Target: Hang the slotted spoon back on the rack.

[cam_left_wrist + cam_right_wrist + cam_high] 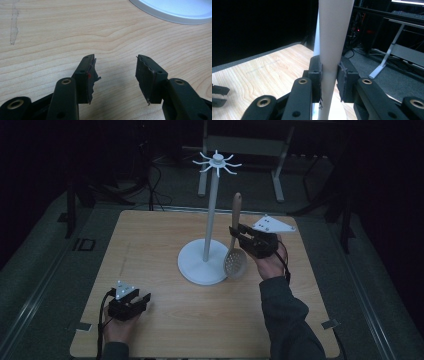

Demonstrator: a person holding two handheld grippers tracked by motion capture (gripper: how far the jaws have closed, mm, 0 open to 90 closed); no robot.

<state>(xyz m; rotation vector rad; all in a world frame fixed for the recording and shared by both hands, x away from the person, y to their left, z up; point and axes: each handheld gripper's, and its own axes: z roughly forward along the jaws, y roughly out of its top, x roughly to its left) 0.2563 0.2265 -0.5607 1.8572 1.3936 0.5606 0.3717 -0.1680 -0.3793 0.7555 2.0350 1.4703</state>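
Now | right claw (pixel 236 234) pinches slotted wooden spoon (pixel 234 251) upright by its handle, likely to hang it on white hook stand (pixel 209 225) | left claw (pixel 143 298) spread, idle on desk (pixel 200 320)

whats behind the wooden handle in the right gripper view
Right behind the spoon handle, gripped by the right gripper, a thin strip of the white stand pole shows at its left edge. The handle covers the rest of the pole.
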